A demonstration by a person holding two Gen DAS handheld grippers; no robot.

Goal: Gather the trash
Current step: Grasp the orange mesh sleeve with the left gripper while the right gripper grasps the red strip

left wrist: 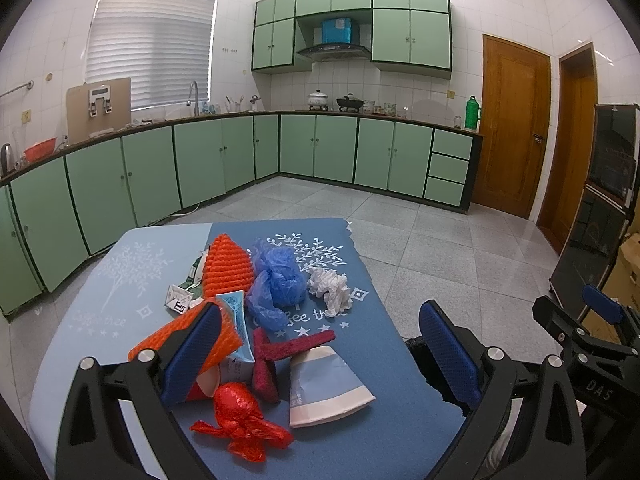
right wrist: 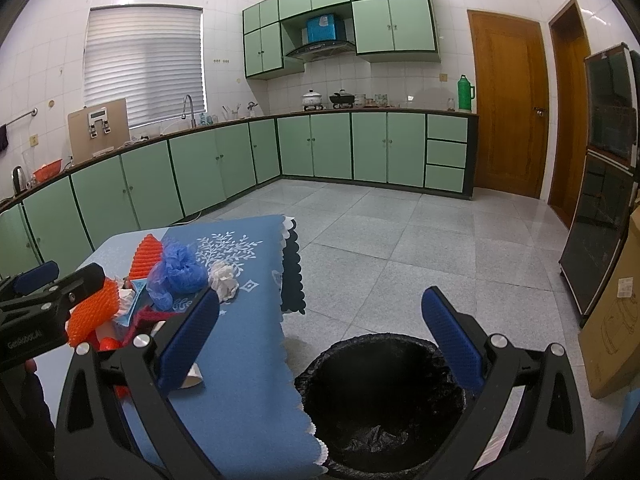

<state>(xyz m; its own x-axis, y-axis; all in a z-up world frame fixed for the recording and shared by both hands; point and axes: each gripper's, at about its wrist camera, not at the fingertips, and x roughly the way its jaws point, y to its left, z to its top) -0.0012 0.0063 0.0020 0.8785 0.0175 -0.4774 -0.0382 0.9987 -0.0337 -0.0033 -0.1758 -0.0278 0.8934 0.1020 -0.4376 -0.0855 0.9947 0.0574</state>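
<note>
1. Your left gripper (left wrist: pixel 320 354) hangs spread wide over the trash pile in the lower middle of its view, holding nothing; the right gripper (right wrist: pixel 320 344) is spread wide and empty too, with the black-lined bin (right wrist: pixel 380 400) between its fingers at the bottom of its view.
2. The trash sits on the blue tablecloth (left wrist: pixel 360 280): a red foil wrapper (left wrist: pixel 240 420) nearest you, a flattened paper cup (left wrist: pixel 328 384) just right of it, a blue plastic bag (left wrist: pixel 280 280) and a white crumpled tissue (left wrist: pixel 332 288) further up; orange foam netting (left wrist: pixel 228 268) is at the left.
3. The pieces overlap; if you close on the wrapper you may drag the dark red strip (left wrist: pixel 280 350) touching it, or scatter the heap.
4. The foil looks light and crinkly; a shallow pinch may let it slip on the way to the bin.
5. The cloth's edge overhangs beside the bin; snag it and the pile could slide off.
</note>
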